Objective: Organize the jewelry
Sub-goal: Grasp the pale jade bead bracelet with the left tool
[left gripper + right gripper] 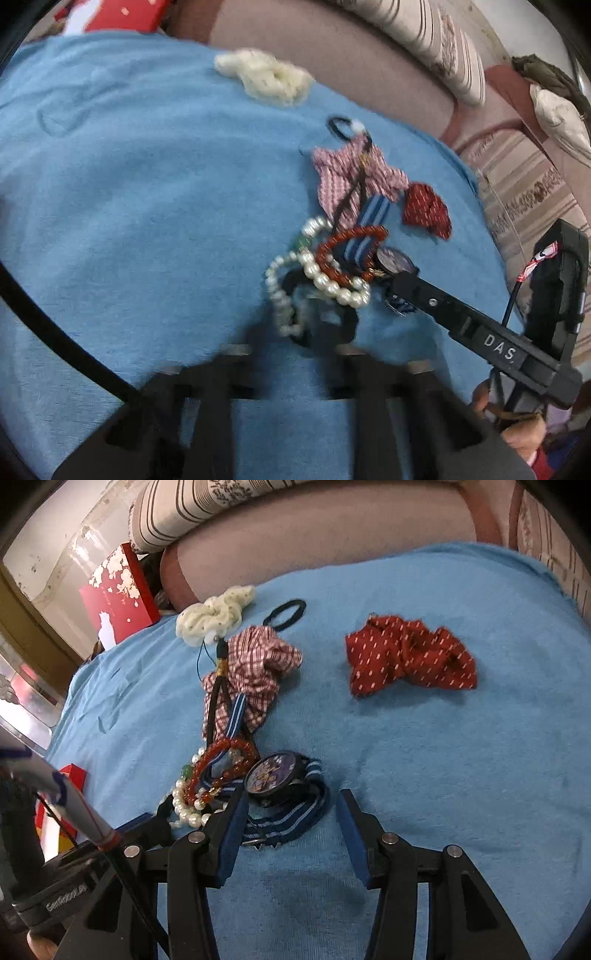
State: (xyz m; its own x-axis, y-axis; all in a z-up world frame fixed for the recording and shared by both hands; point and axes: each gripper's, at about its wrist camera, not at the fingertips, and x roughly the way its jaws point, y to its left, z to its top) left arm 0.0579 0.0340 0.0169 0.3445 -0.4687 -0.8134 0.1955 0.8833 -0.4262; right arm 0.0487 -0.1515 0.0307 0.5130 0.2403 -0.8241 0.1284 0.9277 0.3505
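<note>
The right gripper [290, 819] hangs over a blue towel [443, 757], fingers [231, 834] spread wide around the strap of a watch [275, 775], which lies just ahead between them. The left gripper [295, 332] is blurred at a pearl bracelet [332, 284]; whether its fingers are spread or pinching cannot be told. A red bead bracelet [221, 764] lies left of the watch; a red scrunchie [410, 661] lies well ahead.

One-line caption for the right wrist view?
Open right gripper straddles a blue-strapped watch beside tangled bracelets on a blue cloth.
</note>
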